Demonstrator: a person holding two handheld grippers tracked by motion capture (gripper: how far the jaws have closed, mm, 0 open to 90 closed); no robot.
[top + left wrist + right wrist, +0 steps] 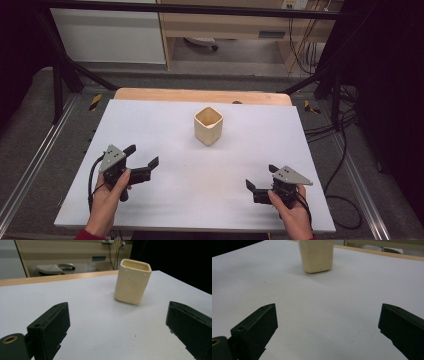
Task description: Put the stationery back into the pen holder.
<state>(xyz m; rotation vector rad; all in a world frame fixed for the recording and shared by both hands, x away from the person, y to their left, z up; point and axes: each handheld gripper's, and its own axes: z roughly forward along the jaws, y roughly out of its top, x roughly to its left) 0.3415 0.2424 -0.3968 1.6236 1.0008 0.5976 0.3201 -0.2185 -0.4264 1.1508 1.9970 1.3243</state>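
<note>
cup (208, 125): cream, square-mouthed, upright, far centre of the white table (200, 190), touching neither gripper | left gripper (142, 160): near left, jaws spread wide, nothing between them, well apart from cup | right gripper (261, 178): near right, jaws spread wide, nothing between them, well apart from cup

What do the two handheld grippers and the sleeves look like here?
Left gripper and right gripper are alike: black bodies, two blocky black jaws, a grey three-cornered plate with small holes on top, a black cable trailing off. A red sleeve edge shows at the left wrist.
</note>
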